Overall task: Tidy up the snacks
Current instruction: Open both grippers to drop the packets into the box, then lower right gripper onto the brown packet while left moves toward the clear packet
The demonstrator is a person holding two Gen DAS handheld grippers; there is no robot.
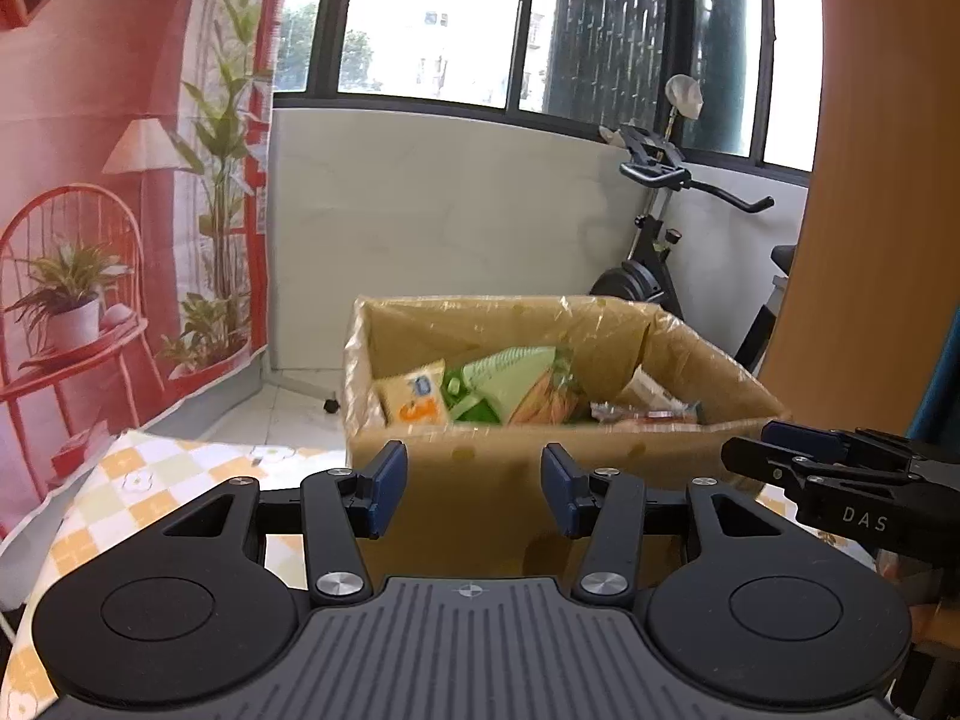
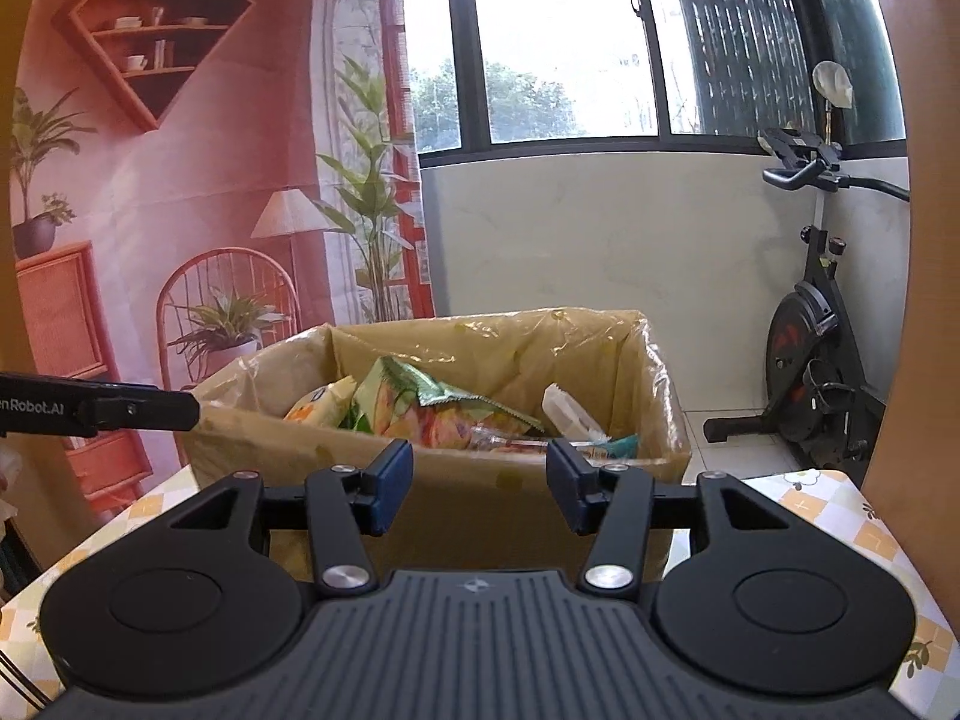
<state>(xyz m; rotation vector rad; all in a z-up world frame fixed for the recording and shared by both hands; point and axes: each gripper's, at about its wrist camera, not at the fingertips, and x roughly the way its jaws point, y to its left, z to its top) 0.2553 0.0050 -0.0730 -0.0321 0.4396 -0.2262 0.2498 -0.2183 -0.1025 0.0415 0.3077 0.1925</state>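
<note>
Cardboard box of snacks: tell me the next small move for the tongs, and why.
Probably ease the right tongs forward over the near wall of the cardboard box toward the green snack bag. Both tongs are empty and in front of the box, and that bag lies on top, seemingly easiest to reach.

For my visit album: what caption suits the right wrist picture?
Open right gripper facing a lined cardboard box of snack packets on a checked tablecloth.
</note>
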